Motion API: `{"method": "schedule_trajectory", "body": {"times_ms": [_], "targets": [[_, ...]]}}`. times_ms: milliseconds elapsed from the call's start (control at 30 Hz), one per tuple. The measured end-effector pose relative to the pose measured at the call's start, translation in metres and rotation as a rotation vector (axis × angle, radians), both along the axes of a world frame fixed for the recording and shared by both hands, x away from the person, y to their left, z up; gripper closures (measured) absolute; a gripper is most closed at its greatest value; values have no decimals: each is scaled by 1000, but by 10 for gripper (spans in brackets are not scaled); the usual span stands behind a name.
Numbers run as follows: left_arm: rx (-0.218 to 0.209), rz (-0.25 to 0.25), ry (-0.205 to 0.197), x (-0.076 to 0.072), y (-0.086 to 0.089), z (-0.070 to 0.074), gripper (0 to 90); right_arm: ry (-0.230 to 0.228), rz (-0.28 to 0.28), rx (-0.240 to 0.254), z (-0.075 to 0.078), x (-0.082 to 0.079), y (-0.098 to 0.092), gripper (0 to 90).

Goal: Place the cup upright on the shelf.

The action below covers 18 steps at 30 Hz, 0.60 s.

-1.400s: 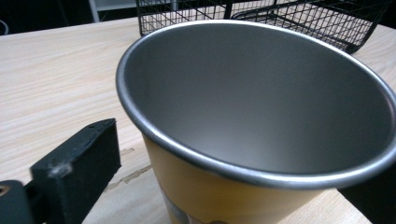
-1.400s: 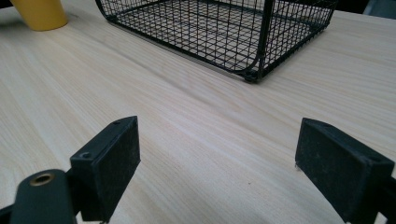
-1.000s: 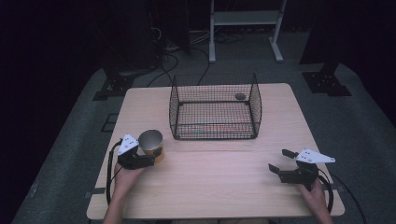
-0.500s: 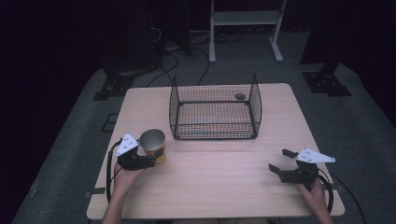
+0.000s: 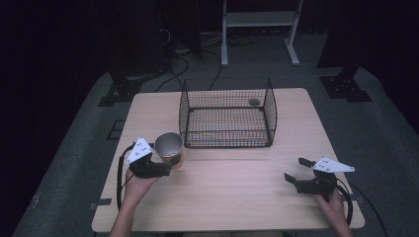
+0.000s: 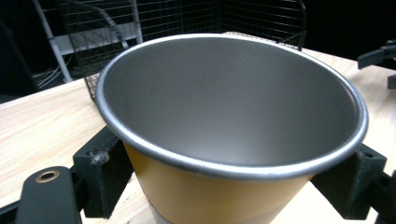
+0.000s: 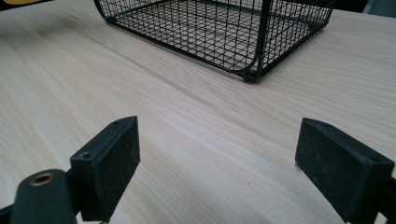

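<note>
Left gripper (image 5: 165,165) fingers clamp yellow cup (image 5: 169,148), interior empty. Wire basket (image 5: 227,118) holds one small dark object (image 5: 253,101). Right gripper (image 5: 295,170) fingers wide open, empty.

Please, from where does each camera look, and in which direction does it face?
High view: above the person's side, facing forward and down on the light wooden table; both forearms show.
Left gripper view: on the left gripper, jaws clamping the yellow cup with grey metal inside.
Right gripper view: on the open right gripper, facing the tabletop.
All share the black wire basket.
</note>
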<state>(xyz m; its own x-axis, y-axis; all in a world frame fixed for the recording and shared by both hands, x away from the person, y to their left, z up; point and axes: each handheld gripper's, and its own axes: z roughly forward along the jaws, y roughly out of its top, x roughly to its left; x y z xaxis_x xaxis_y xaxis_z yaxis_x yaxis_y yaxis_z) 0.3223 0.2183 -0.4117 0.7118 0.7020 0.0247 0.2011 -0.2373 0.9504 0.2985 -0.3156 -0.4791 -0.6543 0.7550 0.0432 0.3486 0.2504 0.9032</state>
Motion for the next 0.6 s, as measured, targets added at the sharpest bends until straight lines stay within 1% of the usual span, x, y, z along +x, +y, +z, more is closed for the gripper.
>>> {"method": "schedule_trajectory", "body": {"times_ms": [33, 133, 300, 400, 433, 500, 600], "targets": [[1, -6, -3, 0, -2, 1, 153, 0, -1, 0, 0, 0, 0, 129], [-12, -26, -10, -1, -7, 4, 153, -3, 3, -5, 0, 0, 1, 129], [-8, -68, -22, -2, -20, 15, 153, 2, -1, -1, 0, 0, 0, 129], [-5, -87, -37, -2, -28, 21, 153, 1, 3, -6, 0, 0, 1, 129], [-8, -101, -39, -1, -31, 24, 153, 0, 3, -6, 0, 0, 1, 129], [1, -126, -44, 0, -39, 30, 153, 2, 2, -2, 0, 0, 0, 129], [0, -140, -49, 3, -46, 33, 153, -1, 4, -2, 0, 0, 0, 129]]}}
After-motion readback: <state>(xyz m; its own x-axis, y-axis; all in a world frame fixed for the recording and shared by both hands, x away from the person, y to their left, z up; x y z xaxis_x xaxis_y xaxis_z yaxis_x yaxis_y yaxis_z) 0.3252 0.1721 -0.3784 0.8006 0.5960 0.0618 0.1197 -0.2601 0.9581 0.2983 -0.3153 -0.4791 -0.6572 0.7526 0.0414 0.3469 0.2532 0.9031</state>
